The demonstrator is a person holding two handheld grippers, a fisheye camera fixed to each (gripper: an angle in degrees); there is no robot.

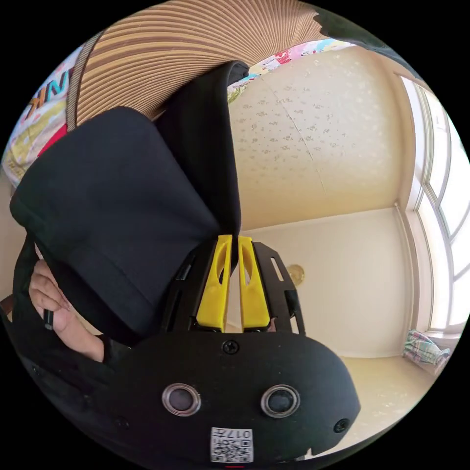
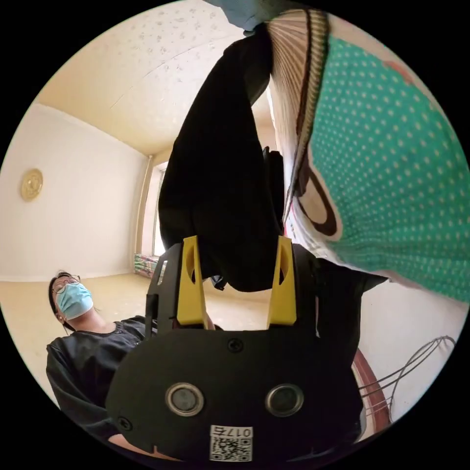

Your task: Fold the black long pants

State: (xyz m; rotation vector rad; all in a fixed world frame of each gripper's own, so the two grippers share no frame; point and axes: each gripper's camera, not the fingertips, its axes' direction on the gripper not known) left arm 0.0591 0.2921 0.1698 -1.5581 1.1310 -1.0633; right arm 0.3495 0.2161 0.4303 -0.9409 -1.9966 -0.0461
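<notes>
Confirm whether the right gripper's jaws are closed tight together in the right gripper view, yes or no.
No: the right gripper has its yellow jaws standing wide apart, with a bunch of the black pants hanging between them.

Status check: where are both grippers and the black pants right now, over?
Left gripper shut on black pants. Right gripper open, pants cloth hanging between its jaws, unclamped. Nothing blocking.

Left gripper (image 1: 234,241) with yellow jaws nearly closed, apparently pinching a fold of the black pants (image 1: 112,205); a hand (image 1: 54,313) beside the cloth.
</notes>
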